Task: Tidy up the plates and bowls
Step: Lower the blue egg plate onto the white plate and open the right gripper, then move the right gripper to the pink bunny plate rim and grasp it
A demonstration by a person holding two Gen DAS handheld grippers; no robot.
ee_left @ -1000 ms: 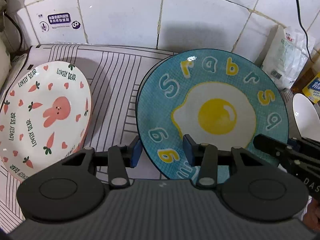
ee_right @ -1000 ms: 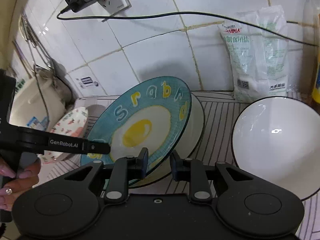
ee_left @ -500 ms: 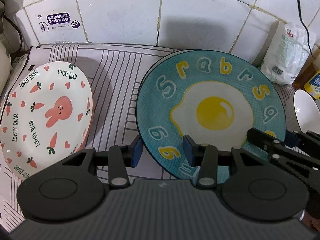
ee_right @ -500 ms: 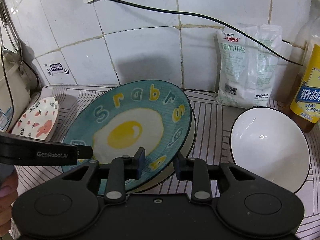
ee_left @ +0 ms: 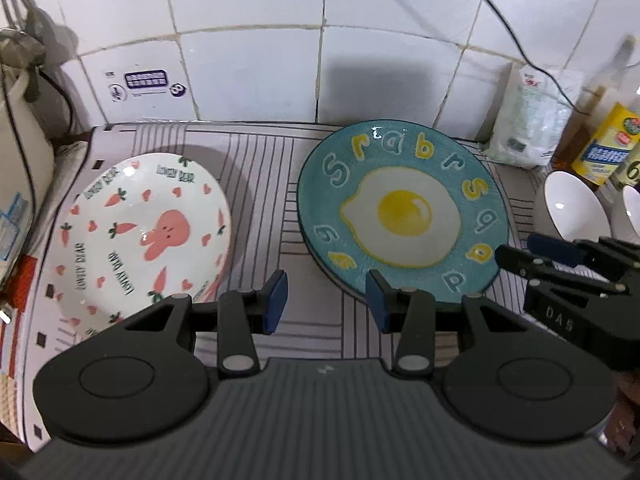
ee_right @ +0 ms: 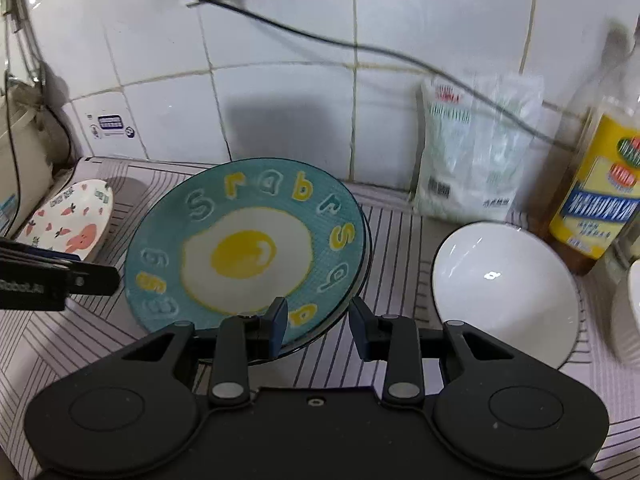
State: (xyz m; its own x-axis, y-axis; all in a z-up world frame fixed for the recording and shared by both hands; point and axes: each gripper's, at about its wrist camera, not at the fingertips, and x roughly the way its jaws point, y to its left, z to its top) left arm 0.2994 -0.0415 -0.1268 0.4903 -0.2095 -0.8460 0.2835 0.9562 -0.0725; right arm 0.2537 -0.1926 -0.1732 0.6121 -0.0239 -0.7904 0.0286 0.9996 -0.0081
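Note:
A teal plate with a fried-egg picture lies flat on another dish whose dark rim shows under it. To its left a white plate with a pink bunny and carrots rests on the striped mat. A white bowl sits to the right. My left gripper hovers open between the two plates, holding nothing. My right gripper is open over the teal plate's near right rim, its pads off the plate.
A salt bag and a yellow-labelled oil bottle stand against the tiled wall at the back right. A second white bowl peeks in at the right edge. A cream appliance stands at the far left, with a cable overhead.
The teal plate, tilted up on its right side a second ago, now lies flat on the dish below. My right gripper's jaws have widened and drawn back. My left gripper has risen and pulled away.

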